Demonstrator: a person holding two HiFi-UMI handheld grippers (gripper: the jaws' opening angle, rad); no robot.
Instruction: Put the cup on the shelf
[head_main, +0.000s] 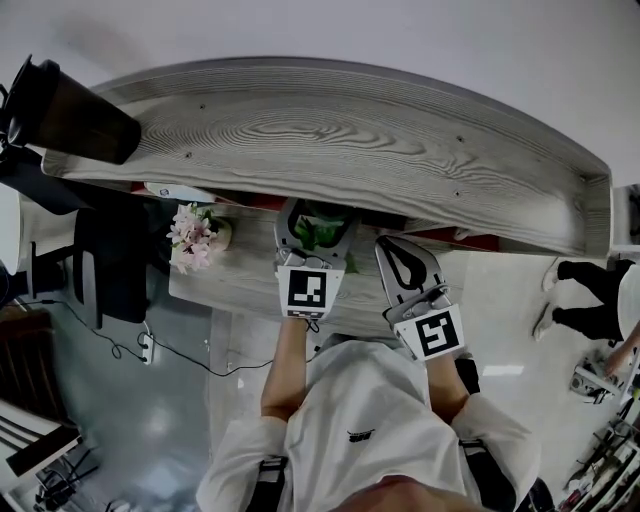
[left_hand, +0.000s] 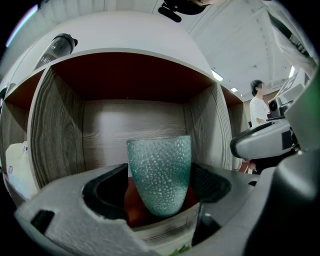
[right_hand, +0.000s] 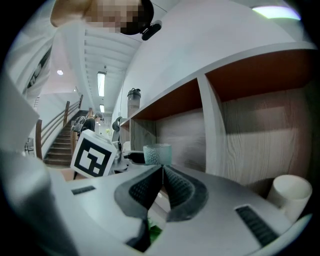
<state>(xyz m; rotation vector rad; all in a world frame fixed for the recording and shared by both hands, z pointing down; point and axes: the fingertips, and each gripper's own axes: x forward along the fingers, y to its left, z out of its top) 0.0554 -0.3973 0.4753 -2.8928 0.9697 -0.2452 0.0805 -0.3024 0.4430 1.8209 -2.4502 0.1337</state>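
Left gripper (left_hand: 159, 189): jaws clamped on teal cup (left_hand: 160, 167) | cup: upright inside shelf (left_hand: 59, 131) compartment, 12 o'clock from person | right gripper (right_hand: 162, 169): jaws pressed together, empty, 3 o'clock of left gripper

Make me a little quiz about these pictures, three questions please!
1. Which gripper has the teal cup between its jaws? A: left gripper. B: right gripper.
2. True or false: the right gripper's jaws stand wide apart.
3. Fill in: the flowers below the shelf are ____.
Key: 1 A. 2 False, they are together. 3 pink.
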